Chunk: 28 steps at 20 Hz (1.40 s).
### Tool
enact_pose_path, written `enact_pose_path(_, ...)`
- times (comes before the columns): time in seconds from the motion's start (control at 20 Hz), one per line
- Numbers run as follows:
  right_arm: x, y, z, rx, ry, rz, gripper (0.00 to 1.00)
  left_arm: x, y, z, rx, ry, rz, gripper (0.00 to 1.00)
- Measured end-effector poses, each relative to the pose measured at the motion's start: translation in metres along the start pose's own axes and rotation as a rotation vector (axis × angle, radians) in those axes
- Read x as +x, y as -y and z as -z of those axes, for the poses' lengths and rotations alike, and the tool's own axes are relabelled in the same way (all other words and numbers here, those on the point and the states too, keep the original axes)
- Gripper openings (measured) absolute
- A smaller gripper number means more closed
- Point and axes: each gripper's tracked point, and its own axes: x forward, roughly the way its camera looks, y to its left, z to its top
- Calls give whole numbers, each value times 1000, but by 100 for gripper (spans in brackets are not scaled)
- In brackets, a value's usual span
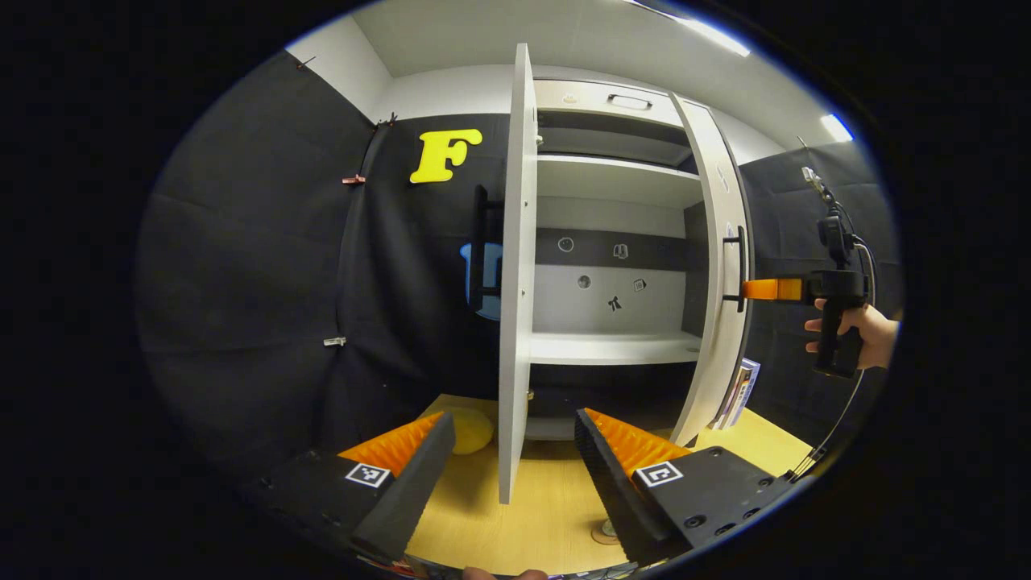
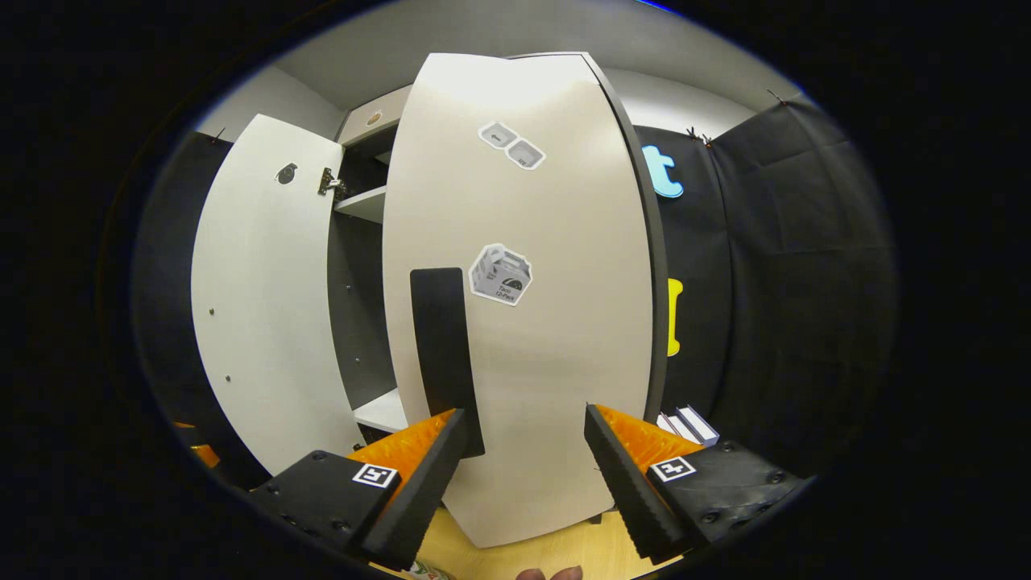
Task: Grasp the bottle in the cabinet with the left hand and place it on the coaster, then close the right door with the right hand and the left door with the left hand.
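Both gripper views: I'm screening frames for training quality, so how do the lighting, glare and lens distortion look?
Left gripper view: ceiling lights blow out; the left door edge stays nearly straight, the right door bows. Right gripper view: soft glare washes the right door's top, its edges bulge outward, stickers stay sharp.

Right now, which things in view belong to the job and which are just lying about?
Job: right door, left door, right gripper open near the right door, left gripper open.
Lying about: yellow object on the table, books beside the cabinet.
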Motion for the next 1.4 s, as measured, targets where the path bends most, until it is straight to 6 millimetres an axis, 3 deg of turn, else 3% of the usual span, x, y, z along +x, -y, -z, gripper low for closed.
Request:
enact_pose_path(0.3, 11, -8, 0, -20, -5, 33, 98, 4, -25, -14, -3, 8, -8, 95)
enact_pose_path(0.5, 2, -12, 5, -45, -15, 53, 98, 11, -46, -22, -40, -2, 6, 95)
enact_pose_path(0.9, -31, -28, 21, -49, -55, 44, 98, 63, -95, -69, 63, 39, -61, 95)
enact_pose_path(1.25, -49, -22, 22, -63, -57, 58, 96, 111, -111, -85, 9, 56, -85, 95)
enact_pose_path(1.4, -53, -17, 25, -63, -63, 67, 96, 121, -102, -89, 24, 64, -72, 95)
